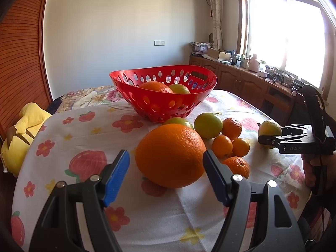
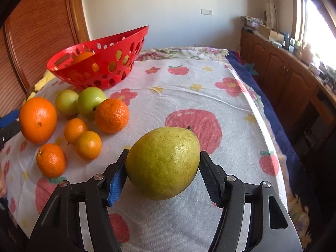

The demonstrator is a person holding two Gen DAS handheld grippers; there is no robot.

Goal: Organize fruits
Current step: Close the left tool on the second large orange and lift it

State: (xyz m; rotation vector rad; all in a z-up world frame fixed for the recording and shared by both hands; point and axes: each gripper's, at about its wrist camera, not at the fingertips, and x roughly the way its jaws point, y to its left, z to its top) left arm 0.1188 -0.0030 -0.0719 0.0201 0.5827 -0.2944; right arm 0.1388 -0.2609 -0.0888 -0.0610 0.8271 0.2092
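Note:
A big orange (image 1: 170,155) lies on the flowered cloth between the blue pads of my left gripper (image 1: 166,153). The right pad is at its edge, but a gap shows at the left pad, so this gripper is open. My right gripper (image 2: 164,154) is shut on a yellow-green pear (image 2: 163,163), with both pads against its sides. That pear (image 1: 269,128) also shows at the far right of the left wrist view. The red perforated basket (image 1: 163,69) stands behind, holding an orange (image 1: 156,87) and a green fruit (image 1: 179,88).
Two green apples (image 2: 90,100) and several small oranges (image 2: 88,145) sit in a cluster between the two grippers. A yellow plush toy (image 1: 23,130) lies past the cloth's left edge. Wooden cabinets (image 2: 283,77) line the right wall under a window.

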